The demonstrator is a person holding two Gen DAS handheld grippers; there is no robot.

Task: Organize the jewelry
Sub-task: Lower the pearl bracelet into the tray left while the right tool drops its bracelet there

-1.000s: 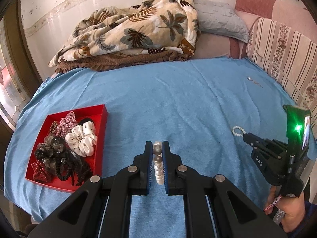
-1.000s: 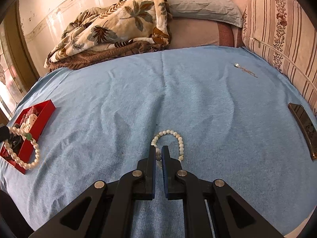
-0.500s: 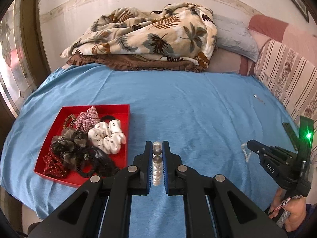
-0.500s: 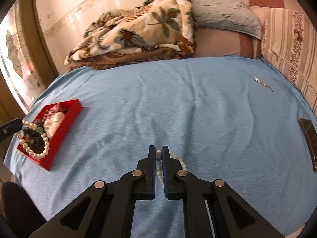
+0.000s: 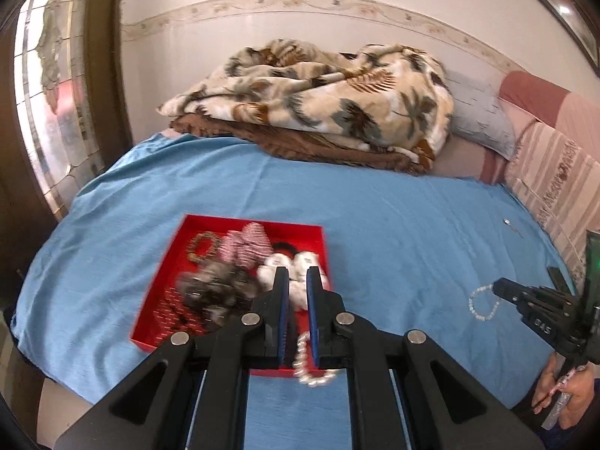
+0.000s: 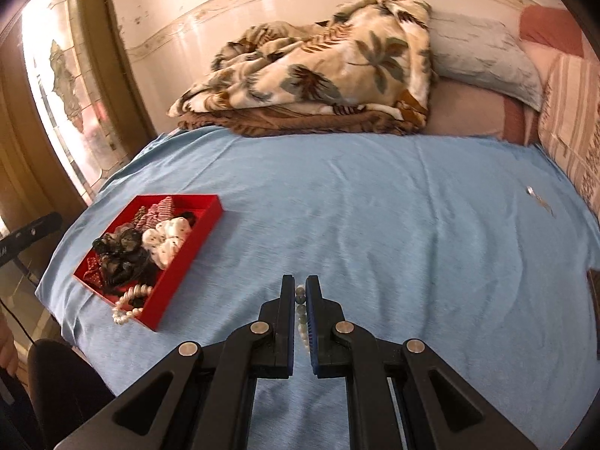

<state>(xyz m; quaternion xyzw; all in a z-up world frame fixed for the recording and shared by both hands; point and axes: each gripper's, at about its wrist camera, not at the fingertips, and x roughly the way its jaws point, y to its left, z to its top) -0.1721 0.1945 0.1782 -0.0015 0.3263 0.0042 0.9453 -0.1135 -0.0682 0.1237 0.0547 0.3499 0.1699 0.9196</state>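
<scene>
Where blue sheet [image 6: 375, 206] spreads | left tongs [image 5: 298, 281] parted | right tongs [image 6: 300, 292] pinching bracelet [image 6: 302, 318]

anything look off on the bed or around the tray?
Yes: the pearl necklace drapes over the red tray's near rim, half in, half on the blue sheet. The left tool is open above it.

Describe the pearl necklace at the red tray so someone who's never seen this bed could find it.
On the blue bedsheet sits a red tray of hair scrunchies. The pearl necklace drapes over its near corner, half inside, half on the sheet. It is the only string of white beads there; everything else is fabric.
</scene>
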